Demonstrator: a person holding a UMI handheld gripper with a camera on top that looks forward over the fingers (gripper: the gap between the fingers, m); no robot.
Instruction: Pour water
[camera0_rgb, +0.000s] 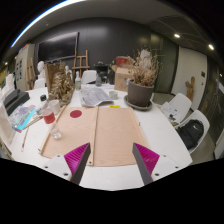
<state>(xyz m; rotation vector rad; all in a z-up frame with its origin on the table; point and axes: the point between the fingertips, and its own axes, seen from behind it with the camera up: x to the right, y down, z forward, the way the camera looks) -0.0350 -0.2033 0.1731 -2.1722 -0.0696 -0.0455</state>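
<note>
My gripper (110, 166) hangs over the near edge of a white table (110, 172), open, with nothing between its fingers (77, 158). Just ahead of the fingers lie two tan mats (100, 132) side by side. To the left of the mats stands a clear cup (49, 119) with red contents, and a small red round lid (75, 113) lies on the left mat's far part. A clear bottle-like container (27, 117) sits further left; I cannot make out its details. All of these are well beyond the fingertips.
A grey pot with a dried plant (140, 90) stands at the back right of the mats. Crumpled clear wrapping (97, 95) and a vase of dried stems (63, 86) sit at the back. White chairs (181, 108) stand at the table's right side.
</note>
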